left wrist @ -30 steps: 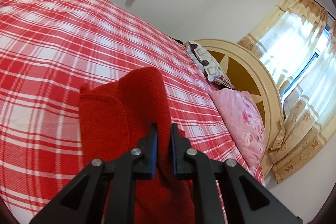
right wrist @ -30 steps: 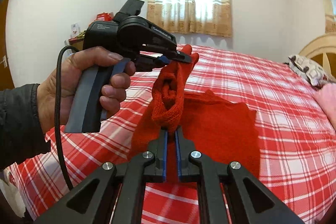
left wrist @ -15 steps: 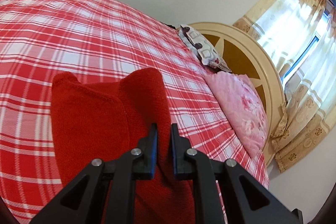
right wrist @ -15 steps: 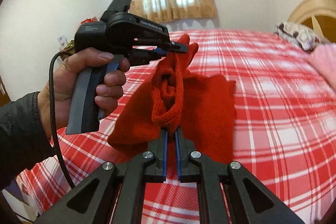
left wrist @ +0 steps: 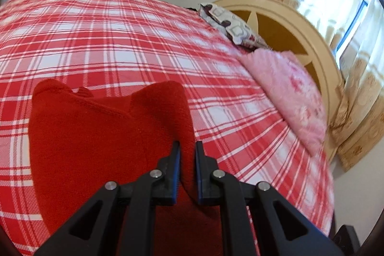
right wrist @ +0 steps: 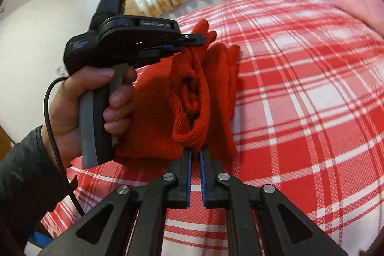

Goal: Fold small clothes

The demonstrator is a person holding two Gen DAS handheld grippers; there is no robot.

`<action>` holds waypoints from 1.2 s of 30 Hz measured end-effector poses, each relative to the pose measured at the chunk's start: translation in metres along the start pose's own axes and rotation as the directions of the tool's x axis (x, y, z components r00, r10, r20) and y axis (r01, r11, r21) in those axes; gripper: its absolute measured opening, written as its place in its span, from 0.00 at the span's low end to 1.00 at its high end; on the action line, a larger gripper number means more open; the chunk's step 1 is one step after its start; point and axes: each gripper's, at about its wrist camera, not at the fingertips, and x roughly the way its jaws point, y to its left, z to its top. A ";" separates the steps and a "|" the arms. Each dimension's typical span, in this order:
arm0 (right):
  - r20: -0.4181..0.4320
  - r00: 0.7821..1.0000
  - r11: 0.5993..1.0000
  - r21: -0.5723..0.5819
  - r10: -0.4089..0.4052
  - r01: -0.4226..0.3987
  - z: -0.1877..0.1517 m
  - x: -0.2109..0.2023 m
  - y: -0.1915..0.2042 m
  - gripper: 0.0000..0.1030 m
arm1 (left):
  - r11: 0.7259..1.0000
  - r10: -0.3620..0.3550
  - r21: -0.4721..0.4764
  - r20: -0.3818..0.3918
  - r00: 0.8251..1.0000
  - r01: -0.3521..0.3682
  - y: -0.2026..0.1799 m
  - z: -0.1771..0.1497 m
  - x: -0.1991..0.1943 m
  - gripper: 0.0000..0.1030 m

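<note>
A small red knit garment hangs between both grippers, and its lower part drapes onto the red plaid bedcover. My left gripper is shut on one bunched edge of it. In the right wrist view the left gripper pinches the garment's upper corner, with a hand holding it. My right gripper is shut on the ribbed hem just below. The cloth between the two grips sags in a fold, which hides what lies under it.
The bedcover stretches wide to the right. A pink pillow and a patterned pillow lie against the cream headboard. Curtained windows stand beyond the bed. A black cable trails from the left gripper's handle.
Both grippers have carried the garment sideways and a little lower over the bed, rolling as they went. More of the red cloth now lies spread on the bedcover. Both grips have held.
</note>
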 end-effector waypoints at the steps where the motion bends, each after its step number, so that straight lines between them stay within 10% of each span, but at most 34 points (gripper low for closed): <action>1: -0.002 1.000 1.000 0.007 0.000 0.000 0.000 0.000 -0.002 0.06 | 1.000 0.006 0.016 -0.002 1.000 -0.006 -0.003 -0.002 0.003 0.11; 10: -0.011 0.999 0.995 0.084 0.051 -0.050 -0.006 0.003 -0.022 0.07 | 0.985 0.054 0.166 -0.006 0.999 -0.053 -0.027 -0.010 0.003 0.18; 12: 0.000 0.998 0.991 0.116 0.066 -0.066 -0.006 0.002 -0.028 0.10 | 0.980 0.051 0.190 0.010 0.999 -0.052 -0.031 -0.014 -0.010 0.37; 15: 0.053 0.997 0.990 0.125 0.058 -0.064 -0.005 -0.008 -0.031 0.23 | 0.956 0.120 0.253 0.118 0.986 -0.146 -0.032 -0.034 -0.044 0.72; 17: 0.112 0.994 0.994 0.110 0.015 -0.027 -0.002 -0.021 -0.027 0.49 | 0.938 0.165 0.278 0.160 0.973 -0.205 -0.026 -0.048 -0.059 0.75; 19: 0.186 0.982 0.998 0.070 -0.020 0.007 0.006 -0.033 -0.018 0.54 | 0.914 0.241 0.282 0.199 0.950 -0.291 -0.014 -0.064 -0.071 0.75; 25: 0.109 0.994 1.000 -0.003 -0.007 0.007 0.059 -0.008 0.004 0.54 | 0.929 0.286 0.184 0.197 0.938 -0.322 0.028 -0.090 -0.080 0.87; 29: 0.003 0.992 0.991 -0.038 -0.128 0.128 0.081 0.035 0.003 0.11 | 0.943 0.259 0.174 0.141 0.955 -0.282 0.033 -0.102 -0.062 0.87; 36: -0.018 0.971 0.972 -0.013 -0.237 0.236 0.068 0.039 -0.022 0.08 | 0.966 0.196 0.153 0.106 0.975 -0.211 0.038 -0.111 -0.067 0.95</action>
